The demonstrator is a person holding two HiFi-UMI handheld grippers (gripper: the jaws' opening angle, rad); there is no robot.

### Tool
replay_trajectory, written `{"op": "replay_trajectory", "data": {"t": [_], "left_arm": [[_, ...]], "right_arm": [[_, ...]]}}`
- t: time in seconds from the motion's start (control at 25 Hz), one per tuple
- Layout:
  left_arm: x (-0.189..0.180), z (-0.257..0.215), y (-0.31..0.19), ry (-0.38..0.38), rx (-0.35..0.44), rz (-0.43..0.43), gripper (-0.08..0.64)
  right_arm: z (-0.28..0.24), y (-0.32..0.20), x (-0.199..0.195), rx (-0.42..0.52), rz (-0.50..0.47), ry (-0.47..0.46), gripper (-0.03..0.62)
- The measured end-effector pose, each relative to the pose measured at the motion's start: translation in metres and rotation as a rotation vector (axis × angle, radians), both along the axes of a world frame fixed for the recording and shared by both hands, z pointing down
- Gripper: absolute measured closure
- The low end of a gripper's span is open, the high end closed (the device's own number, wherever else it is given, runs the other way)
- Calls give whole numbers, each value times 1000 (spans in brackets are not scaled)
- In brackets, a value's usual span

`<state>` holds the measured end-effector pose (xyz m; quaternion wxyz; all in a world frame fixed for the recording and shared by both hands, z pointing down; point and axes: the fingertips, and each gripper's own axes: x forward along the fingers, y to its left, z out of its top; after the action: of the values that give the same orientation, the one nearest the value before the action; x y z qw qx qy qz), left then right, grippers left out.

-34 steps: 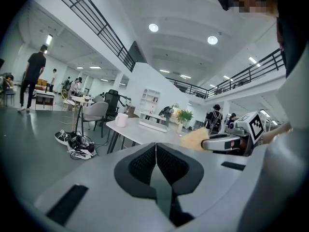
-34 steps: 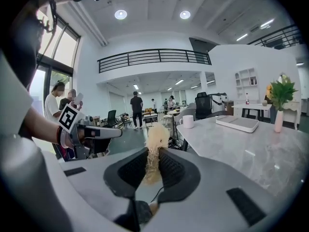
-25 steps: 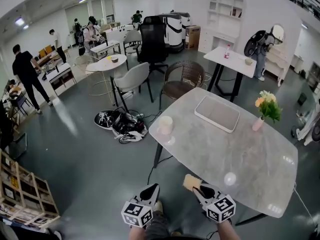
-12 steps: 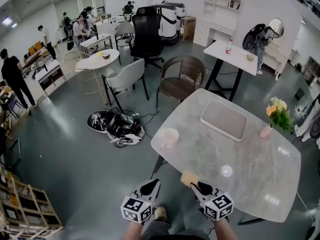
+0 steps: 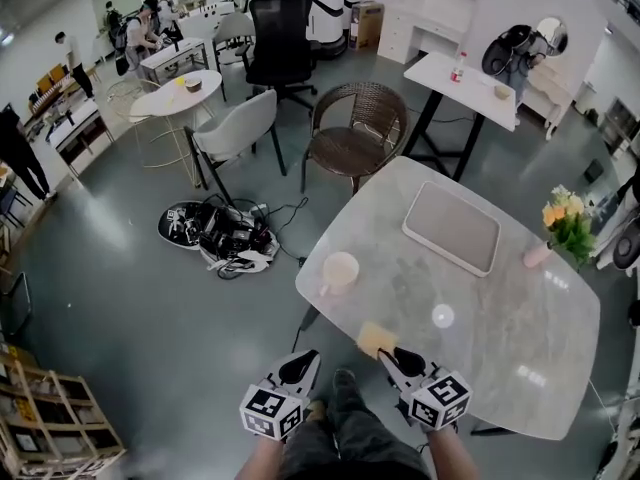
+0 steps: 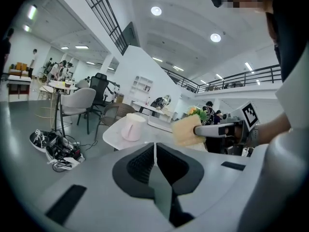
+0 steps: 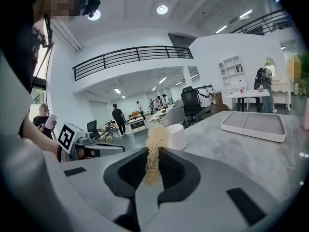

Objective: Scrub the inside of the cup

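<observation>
My right claw (image 5: 392,354) pinches the sponge (image 5: 374,339) near the cup (image 5: 340,270); my closed, empty left claw (image 5: 298,368) should steady it first.

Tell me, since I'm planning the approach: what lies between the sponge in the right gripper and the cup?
Nothing: the head view shows only bare tabletop between the sponge, clamped in the right gripper, and the cup.

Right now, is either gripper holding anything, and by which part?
The right gripper pinches the yellow sponge by its near end; the rest sticks out ahead of the jaws. The left gripper is shut on nothing.
</observation>
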<state>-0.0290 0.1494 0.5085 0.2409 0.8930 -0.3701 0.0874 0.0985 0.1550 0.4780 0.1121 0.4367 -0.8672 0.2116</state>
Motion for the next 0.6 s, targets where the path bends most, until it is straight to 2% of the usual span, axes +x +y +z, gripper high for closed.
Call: {"op": "replay_trajectory", "data": {"t": [0.24, 0.4, 0.48, 0.6], "left_arm": [[5, 3, -41, -11, -6, 35, 543], [8, 1, -86, -27, 10, 10, 539], [15, 4, -104, -48, 12, 16, 499], [25, 15, -119, -123, 6, 44, 440]], "right_arm": [[4, -51, -1, -2, -35, -9, 532], [-4, -91, -2, 23, -78, -16, 532], [-7, -109, -2, 35, -101, -17, 532], [-9, -131, -3, 44, -135, -12, 531]]}}
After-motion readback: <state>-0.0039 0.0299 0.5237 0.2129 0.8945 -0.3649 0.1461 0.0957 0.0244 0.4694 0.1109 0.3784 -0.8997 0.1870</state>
